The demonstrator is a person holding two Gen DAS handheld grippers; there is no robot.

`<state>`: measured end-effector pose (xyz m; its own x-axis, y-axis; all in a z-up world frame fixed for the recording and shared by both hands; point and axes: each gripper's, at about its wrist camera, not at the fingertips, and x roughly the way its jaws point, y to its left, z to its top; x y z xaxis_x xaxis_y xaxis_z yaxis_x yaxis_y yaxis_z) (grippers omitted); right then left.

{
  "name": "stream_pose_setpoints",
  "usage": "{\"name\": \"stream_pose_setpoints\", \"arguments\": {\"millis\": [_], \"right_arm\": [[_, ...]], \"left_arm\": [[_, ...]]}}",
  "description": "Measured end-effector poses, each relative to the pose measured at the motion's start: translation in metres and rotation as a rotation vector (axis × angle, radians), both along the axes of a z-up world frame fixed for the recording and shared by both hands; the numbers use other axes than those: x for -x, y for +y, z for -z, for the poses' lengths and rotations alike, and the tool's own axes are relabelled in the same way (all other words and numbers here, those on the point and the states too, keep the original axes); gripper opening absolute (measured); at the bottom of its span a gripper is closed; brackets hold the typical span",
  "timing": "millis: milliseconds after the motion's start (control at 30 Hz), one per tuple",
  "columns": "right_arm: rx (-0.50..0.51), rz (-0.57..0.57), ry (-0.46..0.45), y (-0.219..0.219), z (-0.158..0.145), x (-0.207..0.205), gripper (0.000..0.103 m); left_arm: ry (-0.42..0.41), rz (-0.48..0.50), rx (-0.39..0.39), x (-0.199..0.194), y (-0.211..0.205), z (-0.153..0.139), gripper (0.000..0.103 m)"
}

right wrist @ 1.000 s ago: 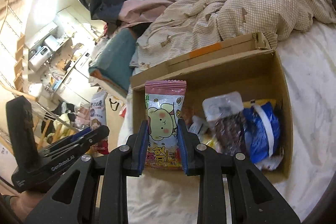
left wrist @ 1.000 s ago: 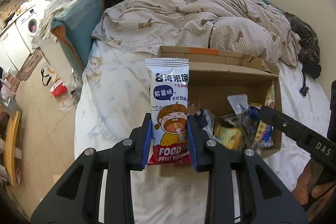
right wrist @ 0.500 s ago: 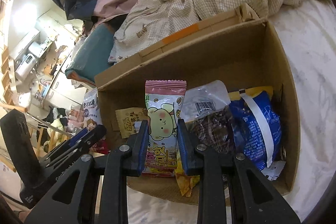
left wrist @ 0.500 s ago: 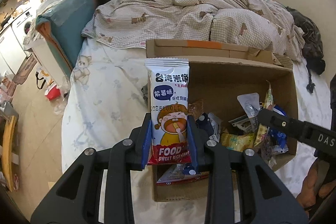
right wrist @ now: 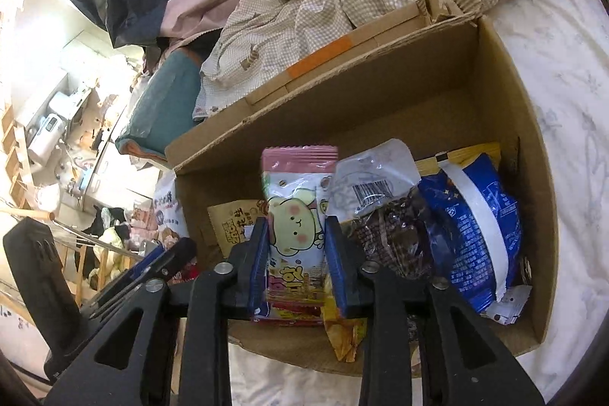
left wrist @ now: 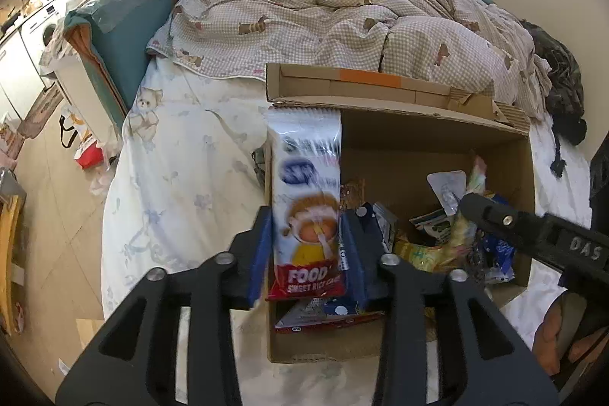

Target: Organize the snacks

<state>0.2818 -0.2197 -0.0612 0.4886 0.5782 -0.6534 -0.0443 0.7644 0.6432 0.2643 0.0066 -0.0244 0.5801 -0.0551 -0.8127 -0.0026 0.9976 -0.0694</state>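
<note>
Left wrist view: the left gripper has just been opening, its blue pads now loose around the blurred sweet rice cake packet at the cardboard box's near-left corner. Likewise, the right gripper has been opening around the pink bear-print packet over the box. Several snacks already lie inside; both packets look mid-release.

Left gripper and right gripper: black angular plastic arms with triangular cut-outs, silver screw heads, blue finger pads, white "DAS" lettering on one side.
</note>
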Motion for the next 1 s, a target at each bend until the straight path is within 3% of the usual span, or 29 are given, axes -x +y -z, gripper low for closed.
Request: {"name": "stream_pose_setpoints", "arguments": {"millis": [33,167,367,667,733,800,1000], "right_arm": [[-0.002,0.014,-0.007,-0.002,-0.002,0.001,0.064],[-0.003,0.034,-0.032,-0.006,-0.007,0.002,0.068],[0.02,0.036,-0.062,-0.008,-0.018,0.007,0.071],[0.141,0.062,-0.159,-0.009,-0.052,0.041,0.097],[0.161,0.075,-0.176,-0.011,-0.059,0.051,0.101],[0.176,0.085,-0.19,-0.014,-0.063,0.059,0.102],[0.22,0.106,-0.188,-0.022,-0.067,0.091,0.103]], "left_arm": [[-0.002,-0.005,-0.005,0.001,0.0,-0.001,0.048],[-0.035,-0.023,0.001,0.007,0.001,-0.009,0.081],[-0.064,-0.057,0.013,0.012,0.008,-0.02,0.083],[-0.13,-0.086,-0.006,0.037,0.018,-0.046,0.084],[-0.135,-0.086,0.001,0.045,0.021,-0.051,0.088],[-0.136,-0.097,0.003,0.053,0.025,-0.054,0.094],[-0.126,-0.105,-0.01,0.083,0.037,-0.055,0.095]]}}
